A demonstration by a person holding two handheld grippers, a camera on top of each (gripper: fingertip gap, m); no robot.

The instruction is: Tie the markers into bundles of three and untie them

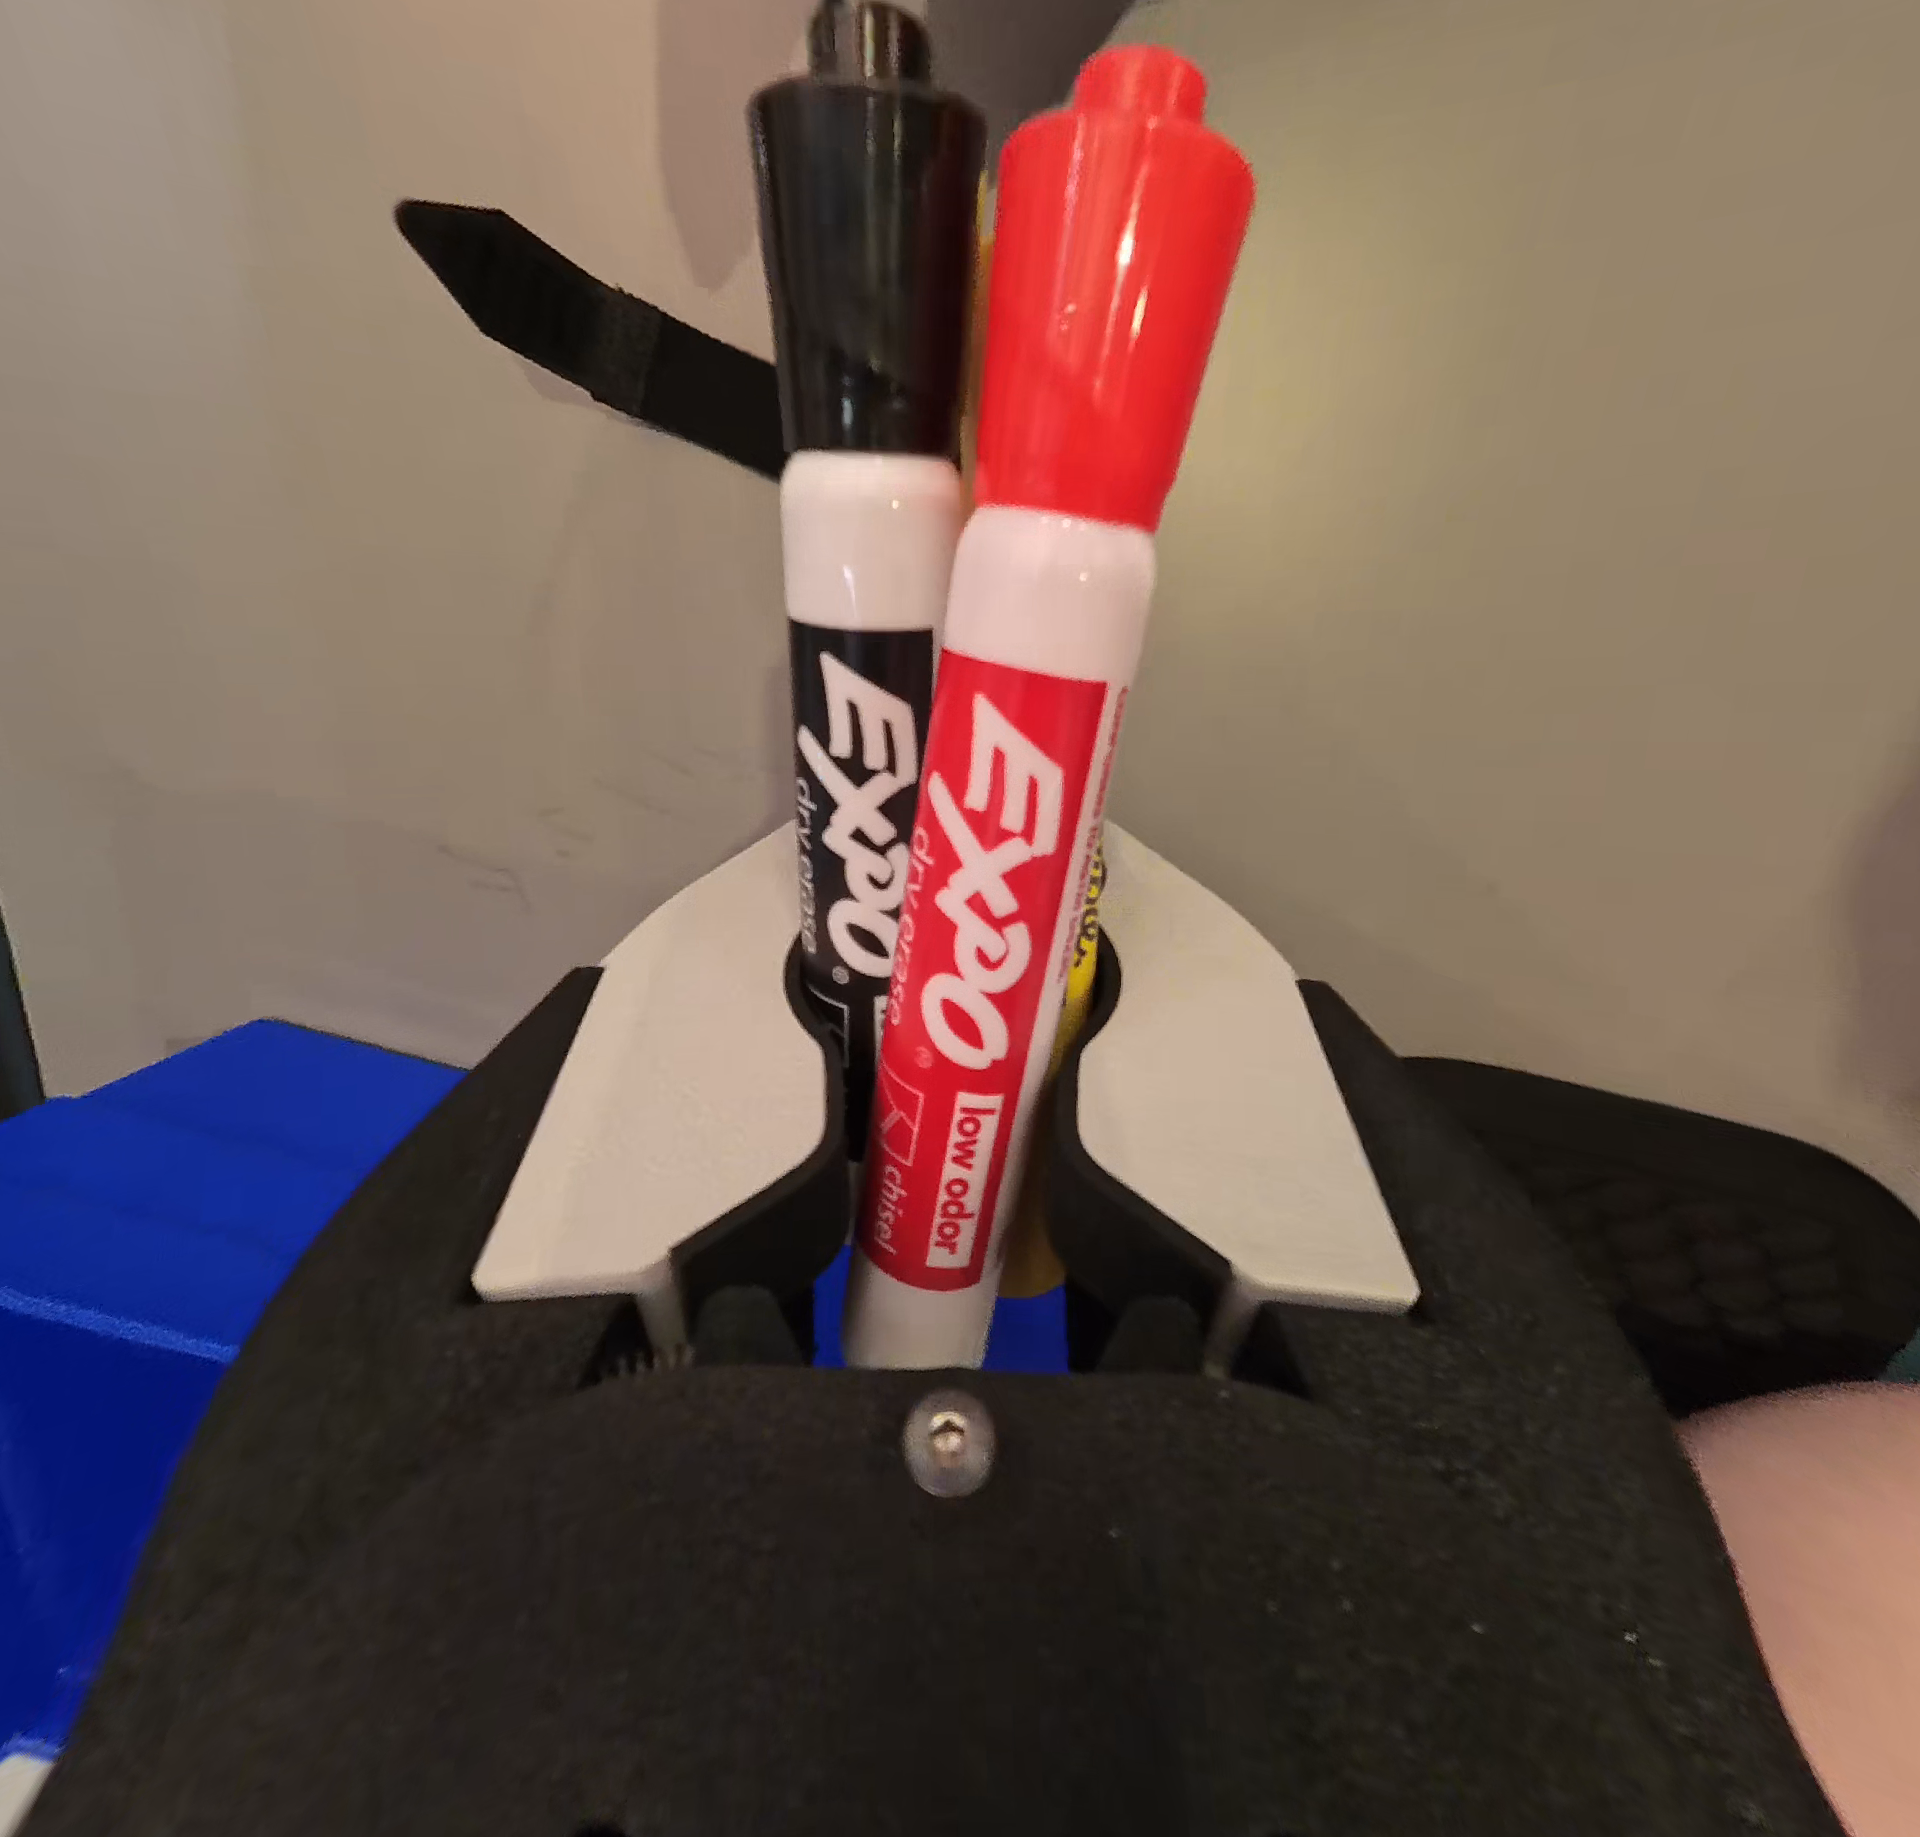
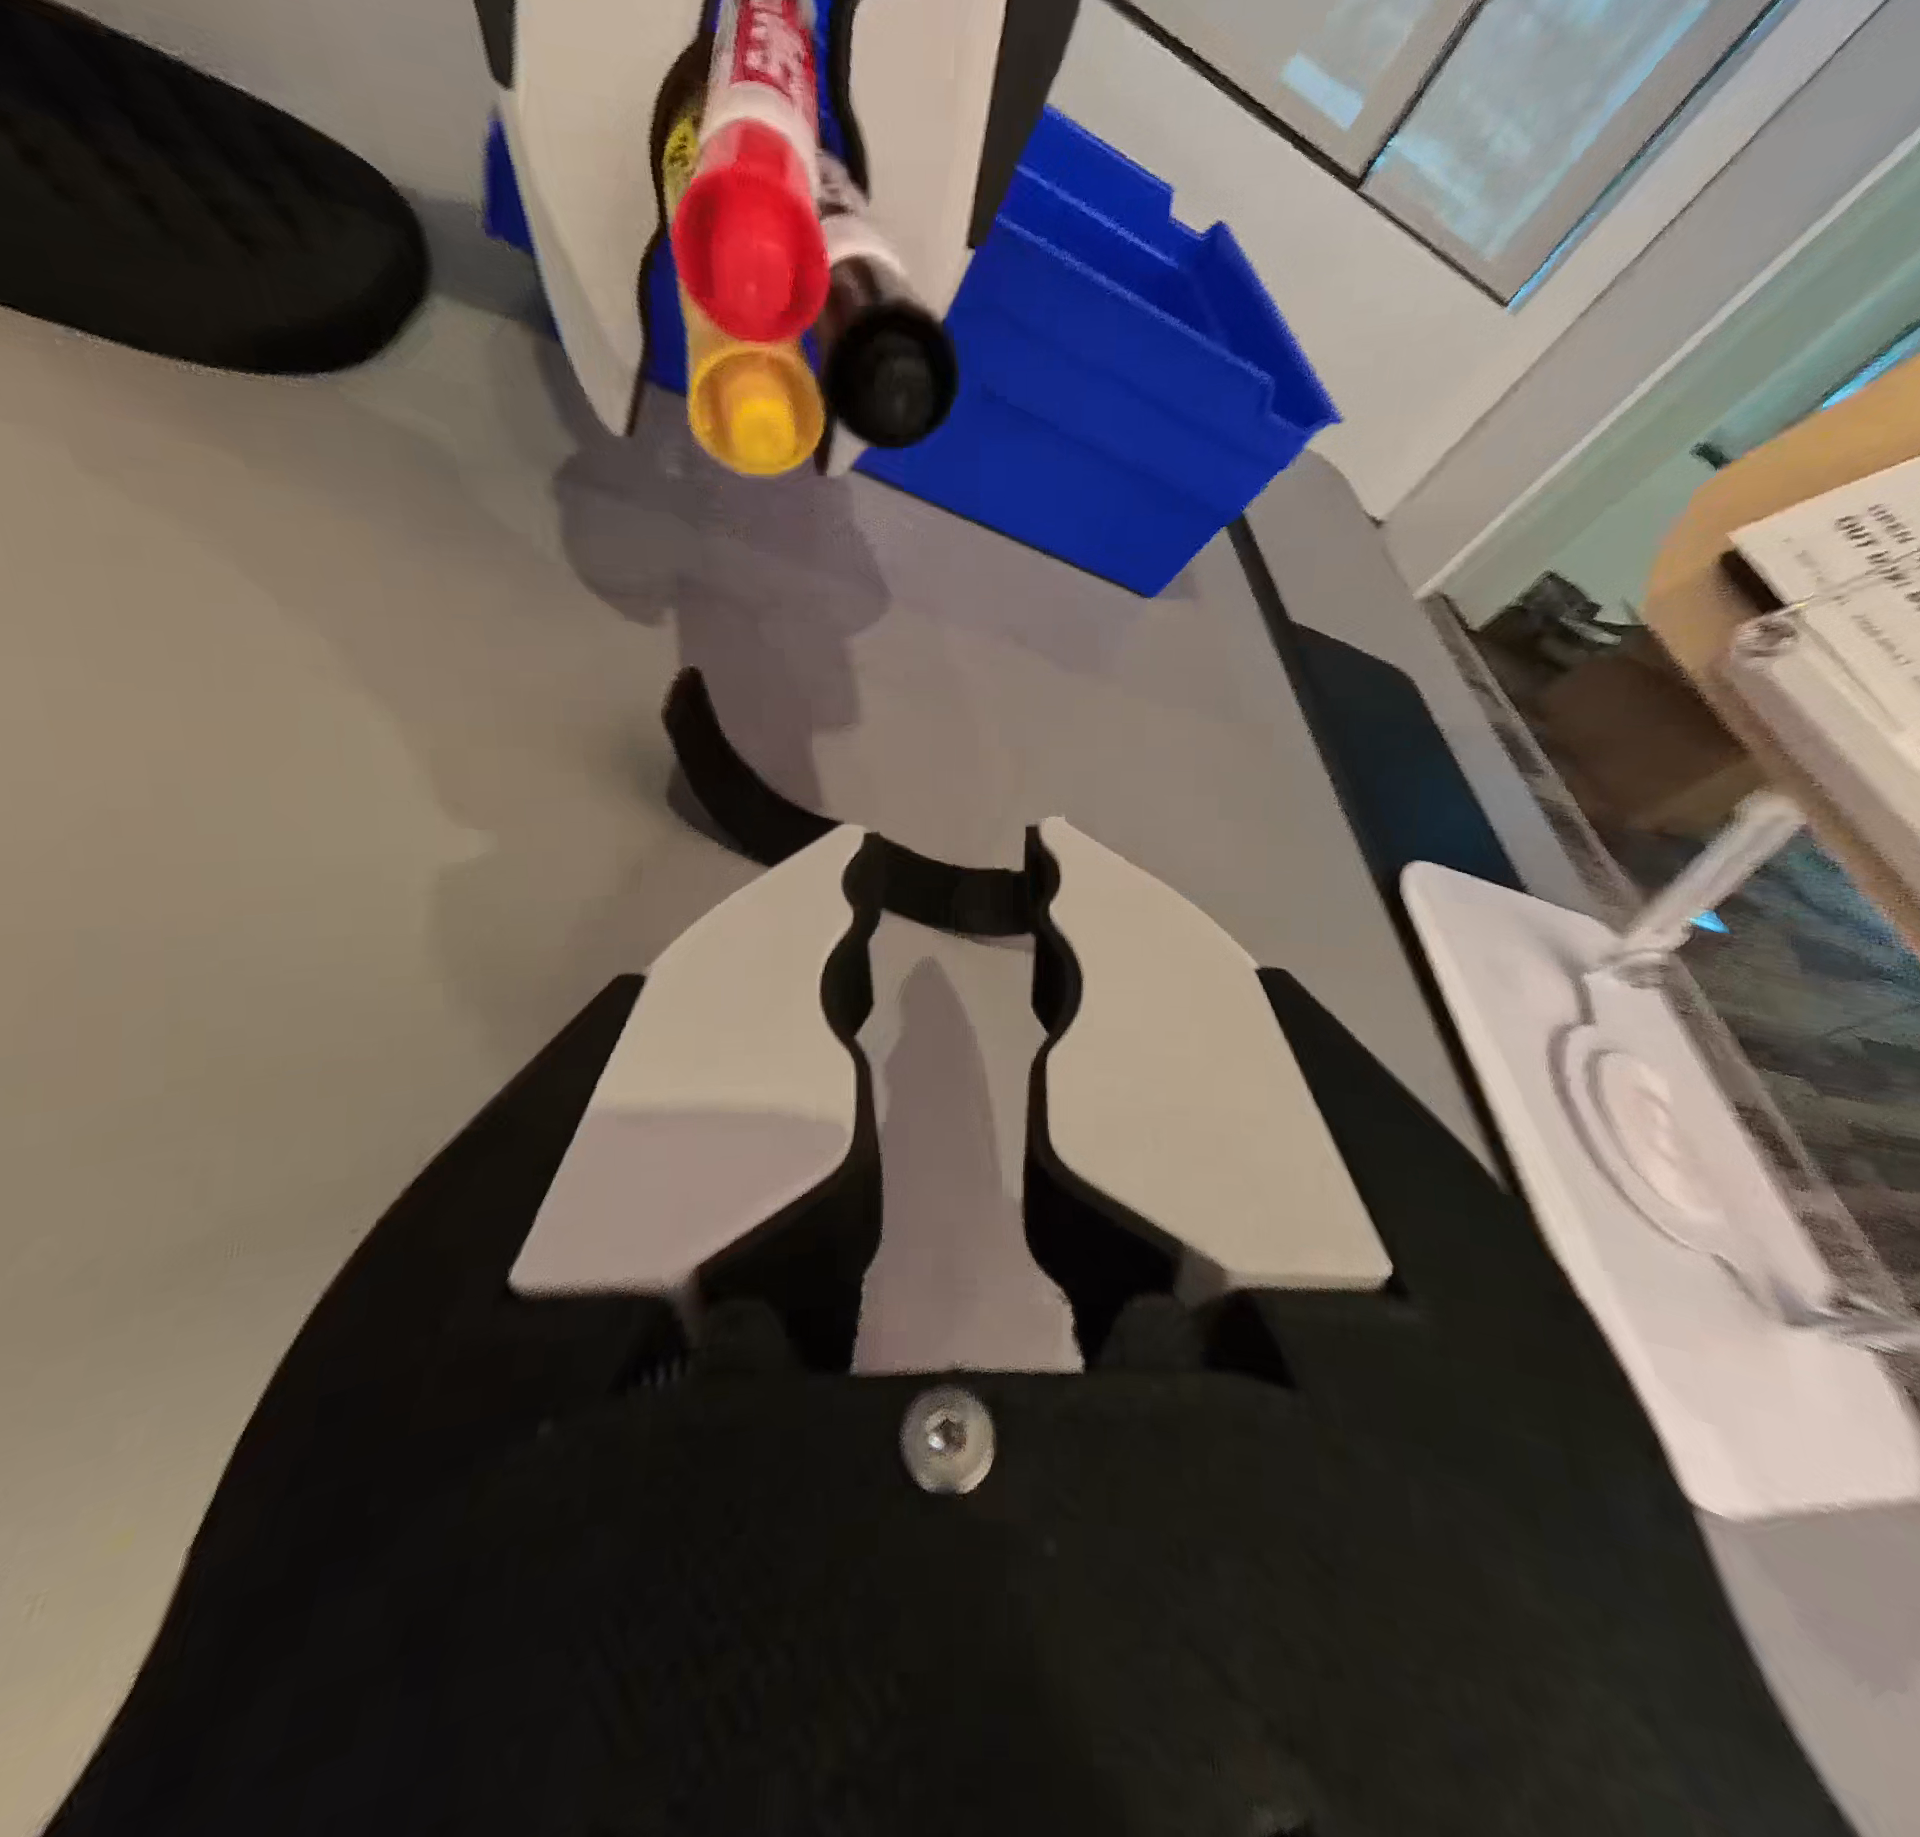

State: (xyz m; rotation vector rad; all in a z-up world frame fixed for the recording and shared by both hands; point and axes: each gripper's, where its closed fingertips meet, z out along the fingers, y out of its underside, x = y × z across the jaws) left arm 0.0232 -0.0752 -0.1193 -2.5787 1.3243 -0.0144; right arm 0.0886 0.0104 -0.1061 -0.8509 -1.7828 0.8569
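My left gripper (image 1: pixel 951 873) is shut on three markers held side by side: a black one (image 1: pixel 862 582), a red one (image 1: pixel 1049 644) and a yellow one (image 1: pixel 1081 966) mostly hidden behind them. In the right wrist view that gripper (image 2: pixel 740 437) hangs above the table with the red (image 2: pixel 748 249), yellow (image 2: pixel 756 414) and black (image 2: pixel 891 374) caps pointing at the camera. A black strap (image 2: pixel 727 779) curves across the table. My right gripper (image 2: pixel 948 837) is open, and the strap crosses the gap between its fingertips. The strap's free end also shows in the left wrist view (image 1: pixel 561 322).
A blue bin (image 2: pixel 1101 364) stands on the grey table (image 2: pixel 260 748) behind the left gripper; it also shows in the left wrist view (image 1: pixel 156 1216). A black pad (image 2: pixel 177 208) lies at the far left. A white tray (image 2: pixel 1558 1268) with a clear stand sits at the right edge. One gripper's finger ends stand about 12 cm off the other's.
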